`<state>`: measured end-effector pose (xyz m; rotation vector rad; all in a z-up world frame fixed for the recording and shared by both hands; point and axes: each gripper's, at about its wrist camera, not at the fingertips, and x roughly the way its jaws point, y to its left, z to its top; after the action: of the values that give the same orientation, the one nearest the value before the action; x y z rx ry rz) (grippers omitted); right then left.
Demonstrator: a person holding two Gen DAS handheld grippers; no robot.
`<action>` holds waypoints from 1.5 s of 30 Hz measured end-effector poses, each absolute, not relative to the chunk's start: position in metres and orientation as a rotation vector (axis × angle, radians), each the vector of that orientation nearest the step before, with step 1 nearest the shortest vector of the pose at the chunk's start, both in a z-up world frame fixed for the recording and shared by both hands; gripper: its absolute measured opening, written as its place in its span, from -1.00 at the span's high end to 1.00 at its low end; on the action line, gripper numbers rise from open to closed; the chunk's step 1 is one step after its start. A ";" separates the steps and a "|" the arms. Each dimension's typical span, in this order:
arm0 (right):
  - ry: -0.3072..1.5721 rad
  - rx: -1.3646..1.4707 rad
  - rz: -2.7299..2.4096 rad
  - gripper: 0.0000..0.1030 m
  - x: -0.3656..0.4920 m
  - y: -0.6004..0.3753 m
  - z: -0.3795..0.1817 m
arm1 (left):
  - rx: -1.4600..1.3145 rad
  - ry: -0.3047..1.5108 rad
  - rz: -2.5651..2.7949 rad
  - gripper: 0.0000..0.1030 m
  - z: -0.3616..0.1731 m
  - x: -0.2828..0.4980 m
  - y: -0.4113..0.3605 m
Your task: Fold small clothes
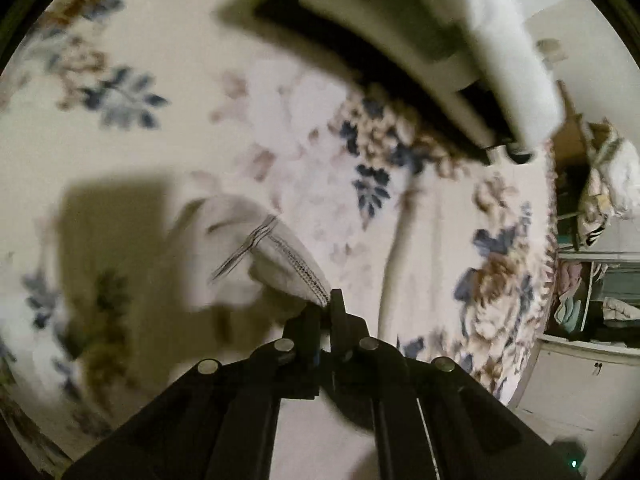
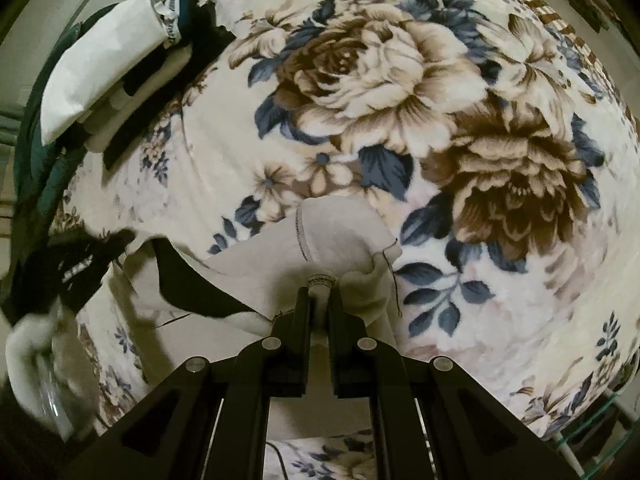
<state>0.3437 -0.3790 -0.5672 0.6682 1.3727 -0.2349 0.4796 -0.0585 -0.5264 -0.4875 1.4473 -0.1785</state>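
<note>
A small off-white garment (image 2: pixel 340 236) with a grey stitched hem hangs bunched over a floral blanket (image 2: pixel 400 80). My right gripper (image 2: pixel 320 282) is shut on a folded edge of it, with cloth showing between the jaws. In the left wrist view the same pale garment (image 1: pixel 240 252) shows a dark stitched seam, and my left gripper (image 1: pixel 326 306) is shut on that seam's corner. The left gripper (image 2: pixel 80 268) also appears as a dark blurred shape at the left of the right wrist view, near the garment's far end.
A stack of folded black and white clothes (image 2: pixel 112 68) lies on the blanket at the upper left, also seen as the stack (image 1: pixel 440 40) in the left wrist view. A green cloth (image 2: pixel 36 152) lies beyond it. Shelves with clutter (image 1: pixel 592 280) stand past the bed's edge.
</note>
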 end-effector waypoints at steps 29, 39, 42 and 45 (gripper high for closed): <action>1.399 0.901 -0.145 -0.15 0.253 -0.417 -0.580 | -0.716 1.383 0.010 0.14 -0.515 0.276 0.090; 1.349 1.028 -0.231 0.89 0.272 -0.433 -0.615 | -0.692 1.370 -0.108 0.91 -0.558 0.329 0.065; 1.310 1.040 -0.259 0.91 0.268 -0.439 -0.603 | -0.715 1.325 -0.104 0.92 -0.541 0.314 0.068; 1.310 1.047 -0.284 0.91 0.265 -0.448 -0.599 | -0.763 1.322 -0.088 0.91 -0.535 0.306 0.080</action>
<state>0.2651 -0.4479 -0.5991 1.0471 1.3103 -0.2844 0.3057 0.0798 -0.5348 -0.7633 1.3219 -0.0882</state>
